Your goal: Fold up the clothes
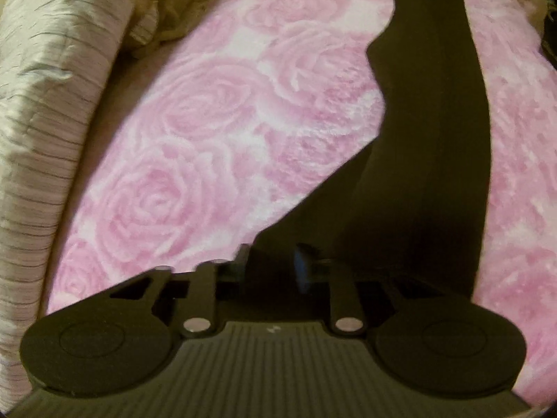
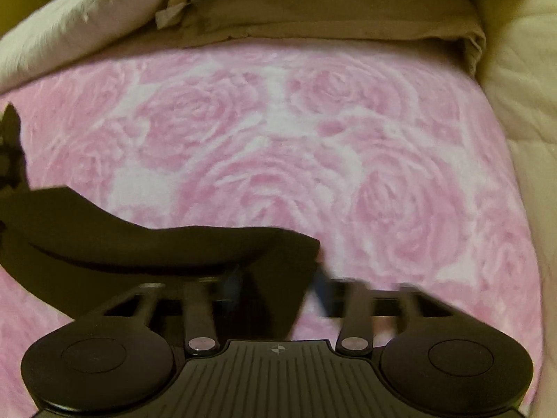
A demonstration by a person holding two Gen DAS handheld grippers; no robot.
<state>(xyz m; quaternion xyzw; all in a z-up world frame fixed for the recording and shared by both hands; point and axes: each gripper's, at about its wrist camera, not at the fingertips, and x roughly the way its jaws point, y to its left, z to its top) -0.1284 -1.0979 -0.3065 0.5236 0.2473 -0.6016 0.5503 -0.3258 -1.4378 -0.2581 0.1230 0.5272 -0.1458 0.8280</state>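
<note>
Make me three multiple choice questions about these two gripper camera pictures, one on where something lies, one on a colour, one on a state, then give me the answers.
1. Where does the dark garment lie?
A. On the pink rose blanket
B. On a wooden floor
C. On a hanger

2. What colour is the folded bedding at the blanket's far edge in the right wrist view?
A. Bright blue
B. Tan
C. Red

3. How is the left gripper?
A. Wide open above bare blanket
B. Closed at the garment's near end
C. Closed on a pillow

Answers:
1. A, the dark cloth stretches flat across the rose pattern.
2. B, the stacked folds are tan beige.
3. B, its fingers meet at the dark cloth, with no gap showing.
</note>
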